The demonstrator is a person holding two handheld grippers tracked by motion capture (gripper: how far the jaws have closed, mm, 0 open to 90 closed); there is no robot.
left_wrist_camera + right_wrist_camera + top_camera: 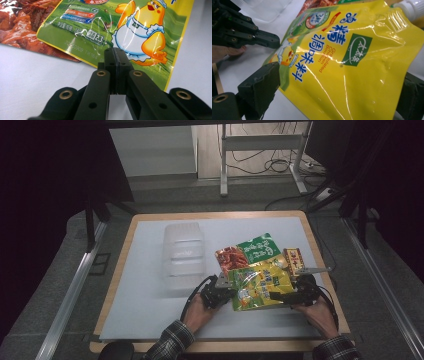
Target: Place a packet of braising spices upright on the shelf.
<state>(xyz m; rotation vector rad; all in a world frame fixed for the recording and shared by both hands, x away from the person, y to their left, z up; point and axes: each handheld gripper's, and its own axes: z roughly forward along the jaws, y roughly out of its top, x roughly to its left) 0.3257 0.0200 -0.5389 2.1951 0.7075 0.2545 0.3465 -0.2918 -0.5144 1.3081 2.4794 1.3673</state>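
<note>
Your left gripper (115,53) has its jaws closed on the yellow pouch (260,282)'s edge at 9 o'clock. Right gripper (342,87) jaws are wide open, straddling it. Pouch is still on the tabletop (145,285); clear bin (183,257) at 10 o'clock awaits.

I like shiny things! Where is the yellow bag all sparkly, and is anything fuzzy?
Right gripper view: white glare streaks cross the yellow bag; the near jaw looks blurry. Left gripper view: smaller glints on the chicken picture. High view: dark edges, glare on the bag.
</note>
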